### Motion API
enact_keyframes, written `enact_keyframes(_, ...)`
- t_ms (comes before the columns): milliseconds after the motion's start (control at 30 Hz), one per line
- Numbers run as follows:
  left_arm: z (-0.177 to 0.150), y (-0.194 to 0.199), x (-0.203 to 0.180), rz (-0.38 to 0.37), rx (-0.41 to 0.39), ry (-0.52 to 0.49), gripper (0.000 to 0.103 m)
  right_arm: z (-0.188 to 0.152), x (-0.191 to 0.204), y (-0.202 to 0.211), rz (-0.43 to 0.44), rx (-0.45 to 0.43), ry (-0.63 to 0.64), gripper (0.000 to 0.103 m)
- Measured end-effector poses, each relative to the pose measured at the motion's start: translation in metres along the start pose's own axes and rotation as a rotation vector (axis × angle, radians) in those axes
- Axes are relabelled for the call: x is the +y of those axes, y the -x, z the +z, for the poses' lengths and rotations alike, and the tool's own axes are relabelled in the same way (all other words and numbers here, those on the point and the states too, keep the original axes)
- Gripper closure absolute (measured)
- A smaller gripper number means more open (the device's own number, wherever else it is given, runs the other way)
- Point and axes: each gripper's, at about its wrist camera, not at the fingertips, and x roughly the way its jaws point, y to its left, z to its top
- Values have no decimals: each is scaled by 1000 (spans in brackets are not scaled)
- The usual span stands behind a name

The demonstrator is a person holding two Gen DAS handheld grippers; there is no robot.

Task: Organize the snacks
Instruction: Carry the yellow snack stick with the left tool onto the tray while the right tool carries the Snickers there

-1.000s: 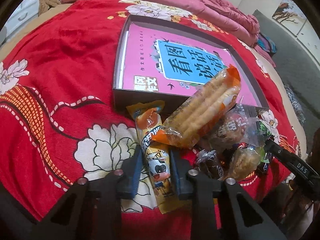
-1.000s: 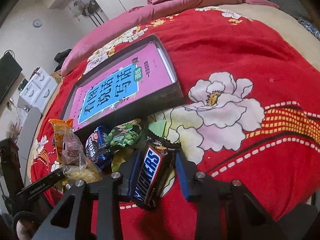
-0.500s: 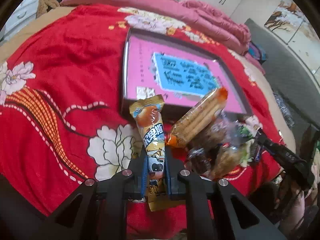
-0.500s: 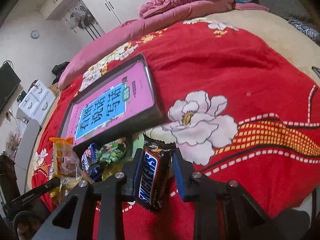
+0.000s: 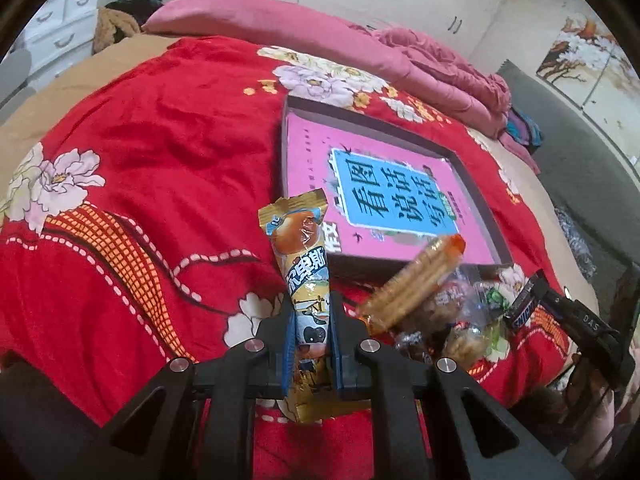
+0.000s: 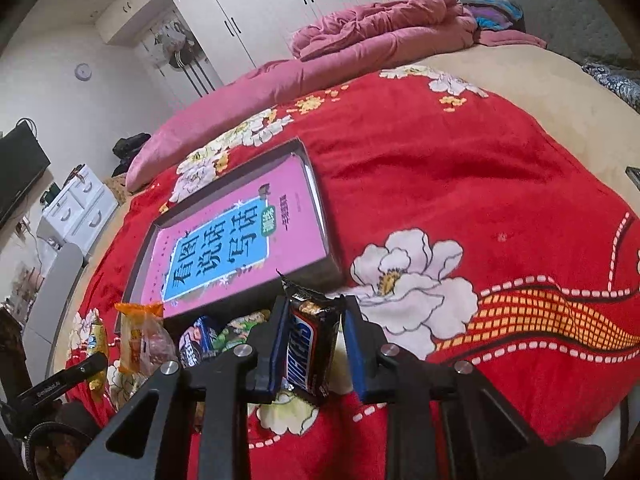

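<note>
Nearest me, my left hand-held gripper [image 5: 313,334] is clamped on a long orange snack packet [image 5: 306,280] with a cartoon cow on it; the packet stands up between the blue pads, its crimped top tilted toward the far box. My right hand-held gripper [image 6: 314,346] is clamped on a Snickers bar [image 6: 308,350], gripped by its sides with the torn-looking top edge pointing away from me. Both snacks appear lifted clear of the red flowered blanket [image 5: 152,152] on the bed.

Between the two grippers, near the bed's edge, lies the loose pile of snacks [image 5: 444,312]: a sleeve of biscuits [image 5: 412,280] on top, clear-wrapped pieces, and a green pea packet [image 6: 240,326] beside a dark blue one.

Just beyond the pile sits the dark shallow box [image 5: 486,200], with a pink book [image 6: 236,248] lying flat inside it.

Farther off, a pink quilt [image 6: 372,36] is bunched along the far side of the bed.
</note>
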Motion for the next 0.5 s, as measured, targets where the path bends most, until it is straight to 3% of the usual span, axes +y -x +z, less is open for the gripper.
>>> enact_keyframes(267, 18, 6, -11, -1, -131, -74, 88, 19, 5, 6, 20, -63, -9, 76)
enact_keyframes(500, 27, -6, -14, 3, -153, -94, 88, 40, 14, 1, 37, -122, -6, 76)
